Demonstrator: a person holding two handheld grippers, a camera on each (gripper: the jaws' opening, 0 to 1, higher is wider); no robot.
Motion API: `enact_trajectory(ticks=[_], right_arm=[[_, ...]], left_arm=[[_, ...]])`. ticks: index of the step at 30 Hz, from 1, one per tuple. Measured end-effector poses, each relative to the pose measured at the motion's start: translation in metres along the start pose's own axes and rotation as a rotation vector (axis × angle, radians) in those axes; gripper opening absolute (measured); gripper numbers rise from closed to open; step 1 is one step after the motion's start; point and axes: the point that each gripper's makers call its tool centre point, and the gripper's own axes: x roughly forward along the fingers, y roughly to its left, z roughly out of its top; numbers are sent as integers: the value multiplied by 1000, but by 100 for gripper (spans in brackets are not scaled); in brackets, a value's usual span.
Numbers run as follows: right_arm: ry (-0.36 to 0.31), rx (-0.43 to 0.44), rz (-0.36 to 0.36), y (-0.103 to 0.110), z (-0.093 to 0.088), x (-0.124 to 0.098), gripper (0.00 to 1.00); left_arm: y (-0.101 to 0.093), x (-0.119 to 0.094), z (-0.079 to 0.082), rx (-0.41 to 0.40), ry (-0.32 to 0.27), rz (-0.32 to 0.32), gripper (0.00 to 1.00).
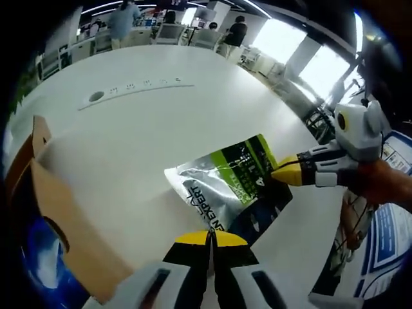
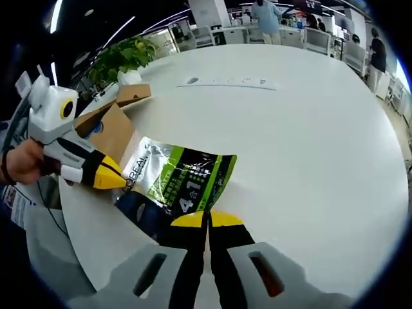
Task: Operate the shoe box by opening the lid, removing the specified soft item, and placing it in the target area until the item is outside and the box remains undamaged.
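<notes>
Both grippers, left (image 1: 210,239) and right (image 2: 207,220), pinch opposite edges of the pouch (image 1: 233,182) mid-frame, jaws clamped on it, apparently to spread it flat on the table (image 1: 148,129) beside the box (image 1: 61,212).

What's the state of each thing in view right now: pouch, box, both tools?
Pouch: out of the box, lying flat on the white table, gripped at opposite edges by both tools.
Shoe box: open, flaps up, beside the pouch.
Left tool: shut on the pouch edge.
Right tool: shut on the pouch edge.
</notes>
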Motion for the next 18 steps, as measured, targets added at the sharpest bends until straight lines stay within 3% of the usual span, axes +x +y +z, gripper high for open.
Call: enact_trajectory(ticks=[18], right_arm=[[31,2,8,1,-15,9,0]], left_arm=[[2,8,-13,99,64,48,1]])
